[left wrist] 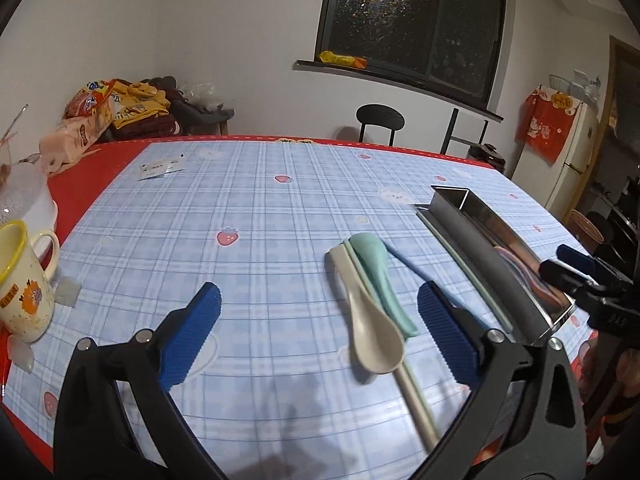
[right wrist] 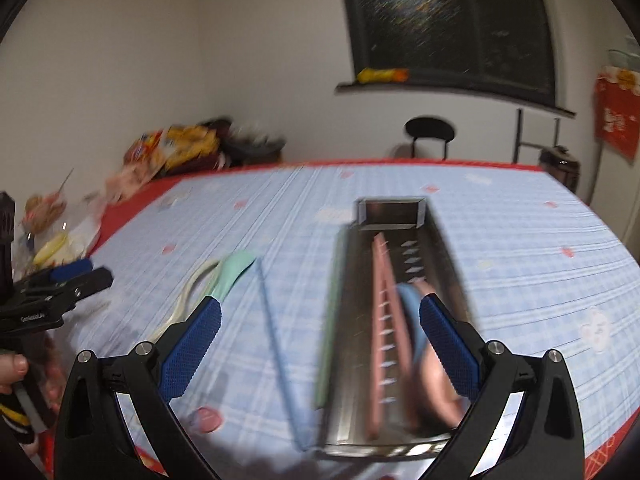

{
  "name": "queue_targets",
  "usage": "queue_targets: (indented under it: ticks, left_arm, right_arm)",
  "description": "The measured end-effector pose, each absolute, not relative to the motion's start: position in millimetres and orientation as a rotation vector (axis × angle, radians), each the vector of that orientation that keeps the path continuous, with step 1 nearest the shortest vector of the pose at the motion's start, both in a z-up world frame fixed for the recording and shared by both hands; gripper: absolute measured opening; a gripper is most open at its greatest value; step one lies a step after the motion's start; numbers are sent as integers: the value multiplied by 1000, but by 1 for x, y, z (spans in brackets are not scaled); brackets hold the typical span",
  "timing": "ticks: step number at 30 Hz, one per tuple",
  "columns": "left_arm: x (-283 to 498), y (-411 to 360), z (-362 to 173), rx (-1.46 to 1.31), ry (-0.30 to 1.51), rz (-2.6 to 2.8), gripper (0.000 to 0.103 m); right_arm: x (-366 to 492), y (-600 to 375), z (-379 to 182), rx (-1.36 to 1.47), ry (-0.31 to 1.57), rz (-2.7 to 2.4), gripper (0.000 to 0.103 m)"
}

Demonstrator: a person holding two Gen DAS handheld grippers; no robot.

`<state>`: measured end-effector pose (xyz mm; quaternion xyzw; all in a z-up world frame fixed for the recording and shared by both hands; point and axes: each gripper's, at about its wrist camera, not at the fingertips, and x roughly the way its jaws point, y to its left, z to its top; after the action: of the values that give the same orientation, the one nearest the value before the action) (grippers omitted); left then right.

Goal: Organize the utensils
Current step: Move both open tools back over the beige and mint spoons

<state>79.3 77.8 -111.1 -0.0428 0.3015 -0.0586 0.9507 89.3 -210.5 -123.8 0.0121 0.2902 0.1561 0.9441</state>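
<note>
A long steel utensil tray [left wrist: 476, 240] lies on the blue checked tablecloth; in the right wrist view the tray [right wrist: 348, 320] holds pink chopsticks [right wrist: 380, 320], a blue spoon [right wrist: 408, 300] and a pink spoon [right wrist: 436, 384]. Left of it lie a beige spoon [left wrist: 374, 336], a mint spoon [left wrist: 378, 276], a blue chopstick [left wrist: 412, 266] and a green chopstick [left wrist: 468, 264]. My left gripper [left wrist: 320, 336] is open and empty above the beige spoon. My right gripper [right wrist: 320, 350] is open and empty over the tray's near end; it also shows in the left wrist view [left wrist: 568, 268].
A yellow-rimmed mug [left wrist: 22, 280] and a white plastic container [left wrist: 24, 196] stand at the table's left edge. Snack bags [left wrist: 84, 120] are piled at the far left. A black chair [left wrist: 380, 120] stands behind the table. A fridge [left wrist: 572, 160] is at the right.
</note>
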Motion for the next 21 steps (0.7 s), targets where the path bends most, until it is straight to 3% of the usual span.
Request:
queue_targets:
  ticks: [9,16,19,21]
  left_arm:
    - [97,86,-127,-116,608,-134,96]
    - [94,93,-128,-174,594,-175,93]
    - [94,97,-129,-199,593,-170,83]
    - [96,101,-131,-221,604,-166,72]
  right_arm:
    - [88,-162,-136,-104,626,384,96]
    - [97,-144,-144,-130,688,403,62]
    - [102,-139,-148,-111,715,421,52]
    - [108,-135,-150,-85,743,443,46]
